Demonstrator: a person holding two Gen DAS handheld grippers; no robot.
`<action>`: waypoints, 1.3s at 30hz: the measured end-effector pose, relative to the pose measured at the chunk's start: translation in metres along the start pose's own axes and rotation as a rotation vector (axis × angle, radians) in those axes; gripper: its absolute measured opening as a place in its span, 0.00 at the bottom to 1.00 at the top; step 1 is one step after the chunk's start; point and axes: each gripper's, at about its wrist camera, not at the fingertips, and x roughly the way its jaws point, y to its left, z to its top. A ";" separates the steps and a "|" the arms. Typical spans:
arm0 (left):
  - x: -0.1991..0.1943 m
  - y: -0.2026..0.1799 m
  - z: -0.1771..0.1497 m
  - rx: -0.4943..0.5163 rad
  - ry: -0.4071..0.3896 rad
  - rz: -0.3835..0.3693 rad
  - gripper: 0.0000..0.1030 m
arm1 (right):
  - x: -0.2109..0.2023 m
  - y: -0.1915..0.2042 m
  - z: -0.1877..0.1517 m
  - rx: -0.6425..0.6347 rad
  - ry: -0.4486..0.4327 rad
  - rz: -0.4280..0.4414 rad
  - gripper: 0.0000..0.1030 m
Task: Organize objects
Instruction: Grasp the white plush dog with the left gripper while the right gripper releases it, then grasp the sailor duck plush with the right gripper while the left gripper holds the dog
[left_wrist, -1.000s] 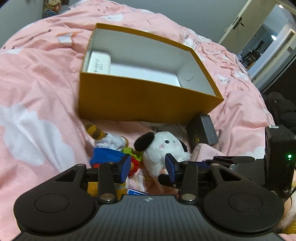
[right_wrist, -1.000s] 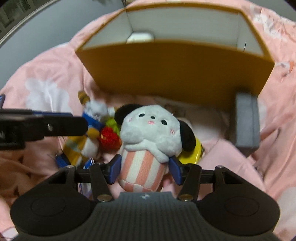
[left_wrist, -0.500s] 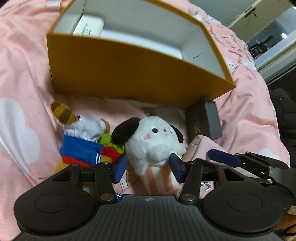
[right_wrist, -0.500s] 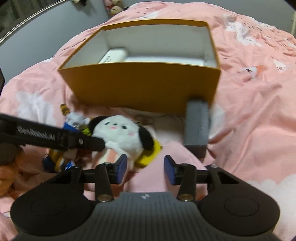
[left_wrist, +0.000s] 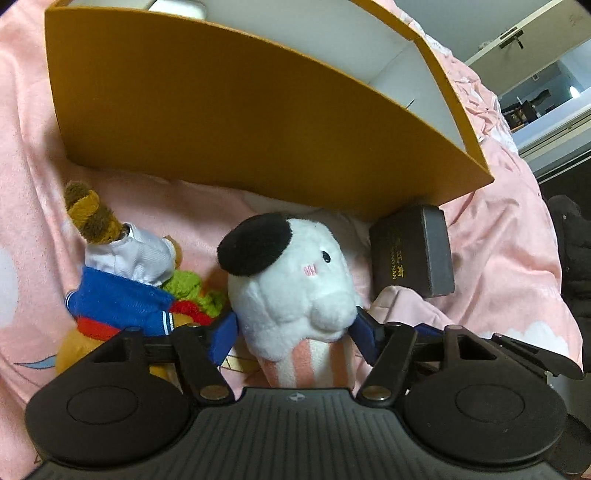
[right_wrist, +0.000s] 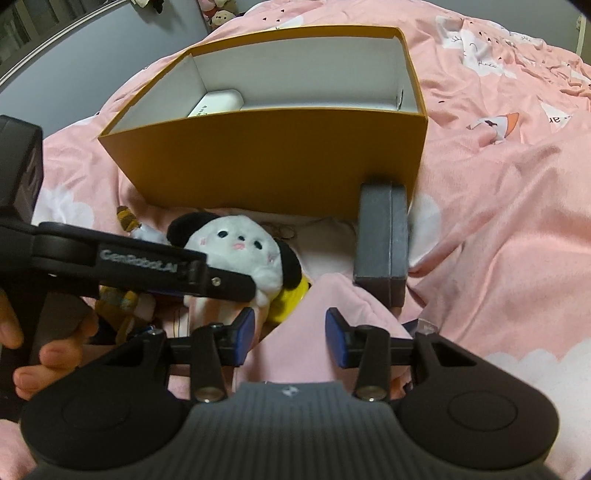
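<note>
A white plush dog (left_wrist: 295, 288) with black ears and a pink-striped body lies on the pink bedspread in front of an open orange box (left_wrist: 236, 122). My left gripper (left_wrist: 293, 334) has its blue pads on both sides of the plush's body, touching it. In the right wrist view the plush (right_wrist: 236, 247) lies left of centre, partly behind the left gripper's arm. My right gripper (right_wrist: 290, 338) is open and empty over a fold of the bedspread. The orange box (right_wrist: 280, 162) holds a white case (right_wrist: 218, 103).
A raccoon-tailed doll in blue and white (left_wrist: 122, 280) and a green and red knitted toy (left_wrist: 192, 295) lie left of the plush. A dark grey box (left_wrist: 413, 251) leans by the orange box's right corner, also in the right wrist view (right_wrist: 382, 240). A yellow item (right_wrist: 288, 295) lies under the plush.
My right gripper let go of the plush and drew back to the right. My left gripper moved forward and closed its pads around the plush.
</note>
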 end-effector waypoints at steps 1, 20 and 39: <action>-0.002 0.001 0.000 0.000 -0.007 -0.003 0.68 | 0.000 0.000 0.000 -0.002 -0.001 -0.001 0.43; -0.147 0.014 -0.006 0.096 -0.332 0.187 0.62 | -0.004 0.050 0.041 -0.009 0.065 0.275 0.38; -0.140 0.068 -0.025 0.010 -0.272 0.268 0.62 | 0.090 0.089 0.035 0.112 0.302 0.364 0.50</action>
